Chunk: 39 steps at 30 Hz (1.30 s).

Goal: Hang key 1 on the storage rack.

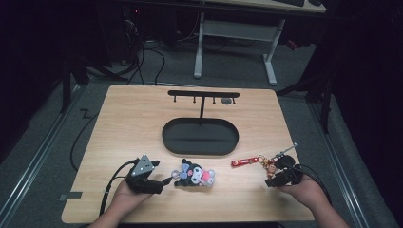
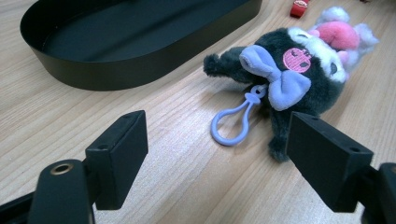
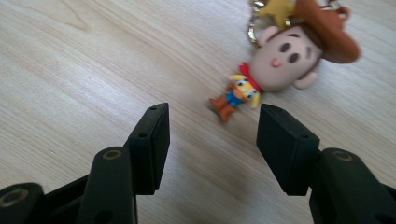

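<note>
So far nothing hangs on the black stand (image 1: 203, 95) at the back of the worktop (image 1: 128, 123), and the oval black tray (image 1: 200, 137) at its foot lies bare, so I judge the work to be at its very start. Both charms lie flat on the wood in front of the tray. The plush keychain (image 1: 194, 174), a dark soft toy with a lilac bow and a lilac plastic loop (image 2: 232, 126), rests just ahead of the left gripper (image 1: 164, 181), whose jaws stand spread wide with nothing between them; the loop lies a little beyond the fingertips. Over to the right, the cowboy keychain (image 3: 280, 51), with its brown hat and metal ring, lies near a red tag (image 1: 242, 162). The right gripper (image 3: 212, 123) points at it with jaws about half spread, and the tiny figure's feet sit just past the tips, not pinched. To my eye, each hand lines up for a pick. Left to do: grasp each charm, carry it back and hook it on a peg of the stand.
</note>
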Tool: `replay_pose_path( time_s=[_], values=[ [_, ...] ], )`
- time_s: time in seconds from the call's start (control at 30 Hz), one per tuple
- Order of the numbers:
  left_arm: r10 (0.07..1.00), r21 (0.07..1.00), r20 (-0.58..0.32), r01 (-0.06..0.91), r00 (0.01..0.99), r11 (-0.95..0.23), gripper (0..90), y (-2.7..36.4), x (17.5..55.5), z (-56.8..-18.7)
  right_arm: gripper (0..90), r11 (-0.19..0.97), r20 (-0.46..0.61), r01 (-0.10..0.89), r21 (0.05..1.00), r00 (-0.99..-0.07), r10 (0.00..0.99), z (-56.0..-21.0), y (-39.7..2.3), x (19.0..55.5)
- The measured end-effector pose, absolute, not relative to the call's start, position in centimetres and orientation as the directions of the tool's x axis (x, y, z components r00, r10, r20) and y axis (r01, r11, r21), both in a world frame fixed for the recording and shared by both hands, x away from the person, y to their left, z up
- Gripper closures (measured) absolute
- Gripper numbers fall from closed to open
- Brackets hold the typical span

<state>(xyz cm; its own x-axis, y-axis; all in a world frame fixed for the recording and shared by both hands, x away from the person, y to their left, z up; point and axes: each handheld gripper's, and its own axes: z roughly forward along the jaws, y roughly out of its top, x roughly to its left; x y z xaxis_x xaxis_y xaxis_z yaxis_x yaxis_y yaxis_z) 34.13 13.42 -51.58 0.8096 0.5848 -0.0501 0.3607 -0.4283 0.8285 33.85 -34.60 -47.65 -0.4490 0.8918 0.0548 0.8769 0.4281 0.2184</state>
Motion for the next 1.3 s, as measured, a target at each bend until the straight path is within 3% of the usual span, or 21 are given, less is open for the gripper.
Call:
replay_pose_path(
  time_s=[0.3,0.9,1.3],
  values=[
    [0.583,0.829,-0.051,0.36,0.811,-0.428,21.5,13.4,34.1,-51.6,48.2,0.362,0.023,0.896,0.259,-0.38,0.925,-46.4,-34.8,34.7],
    [0.588,0.833,-0.054,0.361,0.807,-0.419,21.5,13.7,34.2,-51.5,45.3,0.318,-0.02,0.928,0.195,-0.32,0.947,-48.2,-34.5,37.9],
    [0.588,0.832,-0.051,0.361,0.807,-0.422,21.6,13.7,34.2,-51.5,57.2,0.329,-0.02,0.928,0.177,-0.331,0.944,-48.8,-34.8,38.6]
  ],
)
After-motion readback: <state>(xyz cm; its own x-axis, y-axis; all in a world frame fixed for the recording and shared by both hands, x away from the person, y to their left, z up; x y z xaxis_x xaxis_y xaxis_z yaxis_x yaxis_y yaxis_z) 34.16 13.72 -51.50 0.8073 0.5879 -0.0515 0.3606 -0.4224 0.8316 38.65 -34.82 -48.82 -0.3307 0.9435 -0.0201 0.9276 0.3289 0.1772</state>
